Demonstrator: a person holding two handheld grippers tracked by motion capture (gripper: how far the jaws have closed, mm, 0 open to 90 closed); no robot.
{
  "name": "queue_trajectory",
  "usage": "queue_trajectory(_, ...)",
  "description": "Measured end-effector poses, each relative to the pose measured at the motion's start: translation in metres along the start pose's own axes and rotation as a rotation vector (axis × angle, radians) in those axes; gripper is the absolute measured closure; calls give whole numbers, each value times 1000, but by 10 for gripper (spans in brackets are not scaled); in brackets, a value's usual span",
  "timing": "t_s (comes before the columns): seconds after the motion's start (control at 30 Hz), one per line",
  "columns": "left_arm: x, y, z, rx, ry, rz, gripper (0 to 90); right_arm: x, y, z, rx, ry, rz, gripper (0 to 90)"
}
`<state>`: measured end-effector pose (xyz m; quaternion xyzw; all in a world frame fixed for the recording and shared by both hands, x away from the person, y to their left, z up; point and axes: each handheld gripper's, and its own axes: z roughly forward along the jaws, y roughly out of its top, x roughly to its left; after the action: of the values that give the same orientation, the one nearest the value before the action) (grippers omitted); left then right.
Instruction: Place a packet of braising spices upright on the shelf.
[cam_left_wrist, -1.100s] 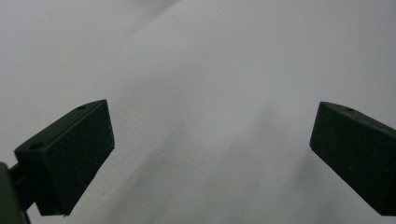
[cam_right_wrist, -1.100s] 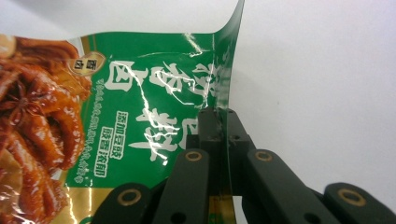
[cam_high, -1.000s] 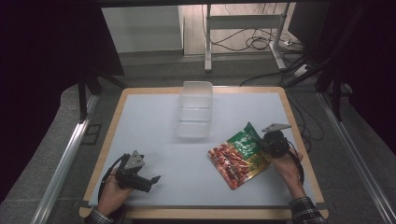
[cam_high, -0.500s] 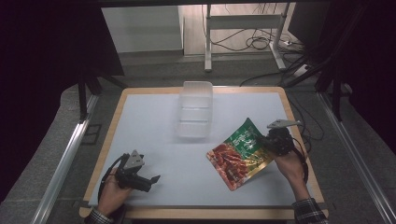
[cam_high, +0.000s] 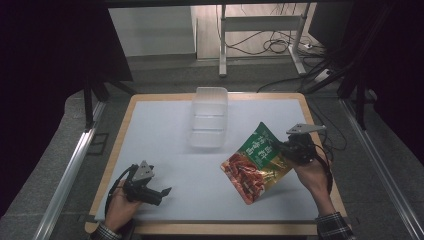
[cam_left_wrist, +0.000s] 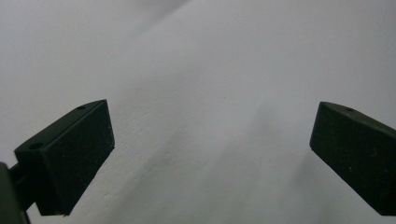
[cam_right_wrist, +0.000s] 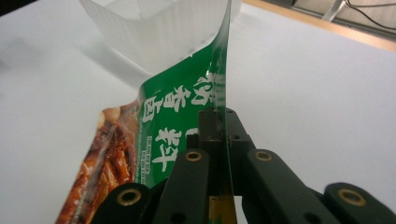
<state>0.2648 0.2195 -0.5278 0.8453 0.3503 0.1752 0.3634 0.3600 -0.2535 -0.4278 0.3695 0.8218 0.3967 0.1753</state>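
A green and red snack packet (cam_high: 255, 161) hangs tilted above the white table top at the right, its lower corner close to the surface. My right gripper (cam_high: 286, 148) is shut on the packet's right edge; in the right gripper view the thin edge of the packet (cam_right_wrist: 187, 116) runs straight between the closed jaws of that gripper (cam_right_wrist: 219, 126). A clear plastic container (cam_high: 208, 116) stands at the table's middle back, also visible as the container (cam_right_wrist: 154, 28) behind the packet. My left gripper (cam_high: 162, 192) rests at the front left, and its jaws (cam_left_wrist: 210, 158) stand wide open over bare table.
The white table top (cam_high: 165, 145) has a wooden rim. Metal rails run along both sides, and cables lie on the floor behind the table.
My right gripper has risen with the packet, lifting it off the table and tilting it more upright. The left gripper has stayed in place.
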Motion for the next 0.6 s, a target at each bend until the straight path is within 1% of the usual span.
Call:
queue_trajectory(0.13, 0, 0, -1, -5, -5, -5, 0, 7, 11, -5, -2, 16, -15, 887)
queue_trajectory(0.17, 0, 0, -1, -5, -5, -5, 0, 7, 11, -5, -2, 16, -15, 887)
queue_trajectory(0.2, 1, 0, -1, -9, -9, -10, 0, 11, 17, -7, -6, 27, -25, 887)
queue_trajectory(0.27, 1, 0, -1, -15, -15, -15, 0, 15, 22, -9, -6, 36, -31, 887)
queue_trajectory(0.3, 1, 0, -1, -15, -15, -15, 0, 15, 22, -9, -6, 36, -31, 887)
queue_trajectory(0.33, 1, 0, -2, -22, -21, -22, 0, 18, 27, -10, -10, 51, -37, 887)
queue_trajectory(0.47, 2, 0, -3, -40, -35, -38, 0, 26, 37, -12, -15, 84, -55, 887)
queue_trajectory(0.6, 2, 0, -3, -46, -43, -44, 0, 33, 46, -13, -18, 118, -70, 887)
